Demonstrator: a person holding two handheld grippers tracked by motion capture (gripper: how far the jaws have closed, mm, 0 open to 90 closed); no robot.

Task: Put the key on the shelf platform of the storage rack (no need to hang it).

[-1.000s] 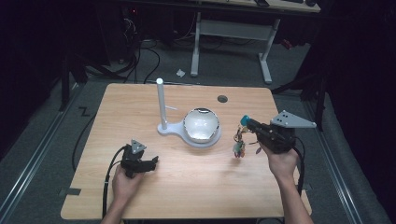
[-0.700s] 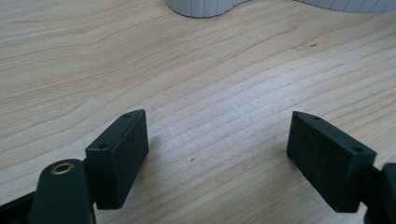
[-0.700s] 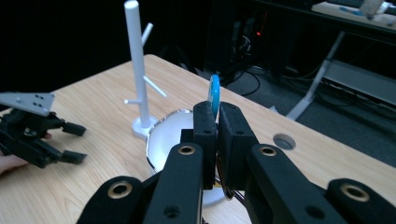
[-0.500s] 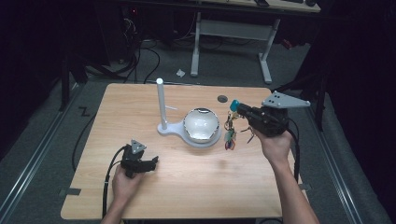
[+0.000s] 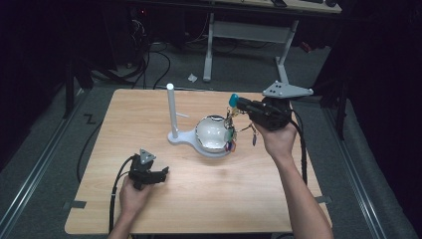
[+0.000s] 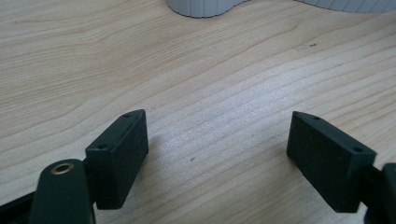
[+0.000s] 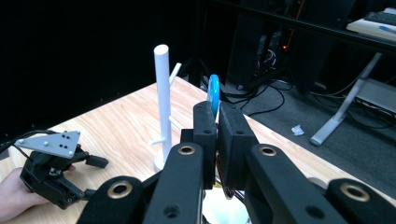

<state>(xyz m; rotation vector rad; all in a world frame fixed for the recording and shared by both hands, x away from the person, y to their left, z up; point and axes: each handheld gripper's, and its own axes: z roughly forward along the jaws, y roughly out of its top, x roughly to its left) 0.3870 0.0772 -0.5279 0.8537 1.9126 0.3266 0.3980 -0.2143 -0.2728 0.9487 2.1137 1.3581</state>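
A white stand (image 5: 178, 137) with a tall post (image 5: 171, 112) and a shiny round bowl (image 5: 209, 133) sits mid-table. My right gripper (image 5: 239, 103) hovers at the bowl's far right rim, shut on a blue tab (image 5: 233, 99). A bunch of small colourful trinkets (image 5: 229, 135) dangles from the tab against the bowl's side. In the right gripper view the jaws (image 7: 217, 116) pinch the blue tab (image 7: 213, 91), with the post (image 7: 163, 93) behind. My left gripper (image 5: 161, 173) rests open on the wood near the front left, with nothing between its pads (image 6: 119, 156).
The wooden table (image 5: 124, 114) ends close behind the stand. Desk legs (image 5: 209, 50) and cables (image 5: 149, 64) lie on the floor beyond. The stand's base (image 6: 201, 7) is just ahead of the left gripper. A person's right forearm (image 5: 298, 194) crosses the table's front right.
My right gripper rose and moved left and away from me, carrying the dangling bunch from the table's right side to the bowl's rim. The left gripper kept still.
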